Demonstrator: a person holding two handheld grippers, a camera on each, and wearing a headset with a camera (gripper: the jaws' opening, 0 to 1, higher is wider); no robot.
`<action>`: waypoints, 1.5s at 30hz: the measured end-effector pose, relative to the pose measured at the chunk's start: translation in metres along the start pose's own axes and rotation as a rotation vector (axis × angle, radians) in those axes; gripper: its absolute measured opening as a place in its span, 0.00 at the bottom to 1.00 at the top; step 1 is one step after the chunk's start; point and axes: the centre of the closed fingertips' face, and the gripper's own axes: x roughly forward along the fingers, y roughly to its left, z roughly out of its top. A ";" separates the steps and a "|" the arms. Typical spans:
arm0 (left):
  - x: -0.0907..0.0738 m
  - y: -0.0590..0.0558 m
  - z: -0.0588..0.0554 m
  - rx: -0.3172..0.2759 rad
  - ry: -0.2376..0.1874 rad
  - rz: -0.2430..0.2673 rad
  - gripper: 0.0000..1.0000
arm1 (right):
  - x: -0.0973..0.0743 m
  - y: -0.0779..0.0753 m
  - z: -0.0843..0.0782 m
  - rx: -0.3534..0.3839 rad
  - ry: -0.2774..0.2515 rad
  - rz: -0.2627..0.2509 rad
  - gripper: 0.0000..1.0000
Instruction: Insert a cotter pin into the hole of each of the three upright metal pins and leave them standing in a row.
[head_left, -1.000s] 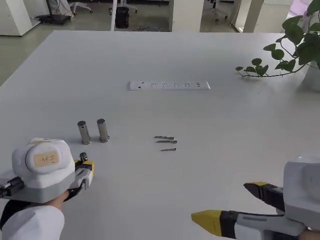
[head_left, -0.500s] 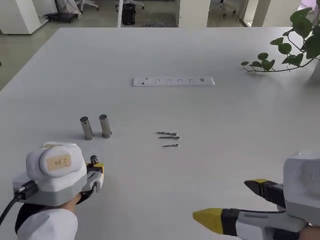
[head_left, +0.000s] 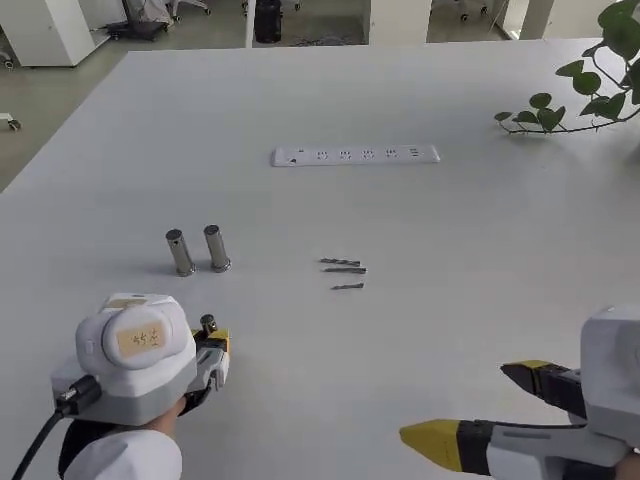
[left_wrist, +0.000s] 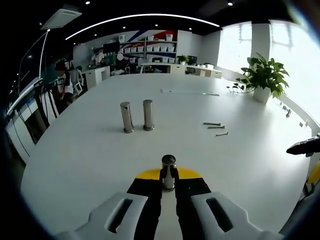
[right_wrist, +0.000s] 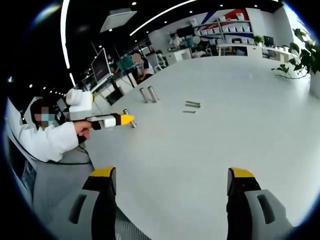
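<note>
One upright pin in left tongs

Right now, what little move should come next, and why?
Probably the right tool should reach for one of the cotter pins: it is open and empty, all three lie loose, and the left tool is shut on a metal pin.

I am holding one metal pin upright in my left gripper, near left. Two more pins are standing beyond it, cotter pins lying to their right. My right gripper is gaping near right.
</note>
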 end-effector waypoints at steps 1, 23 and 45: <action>0.000 0.000 0.002 -0.007 -0.017 0.000 0.07 | 0.000 -0.001 0.000 -0.001 -0.001 0.001 0.90; -0.005 -0.021 -0.006 0.143 0.000 -0.114 0.16 | 0.001 0.004 -0.005 0.006 0.007 0.003 0.89; -0.044 -0.030 0.026 0.111 -0.062 -0.356 0.79 | -0.004 0.014 0.003 -0.004 -0.007 -0.004 0.88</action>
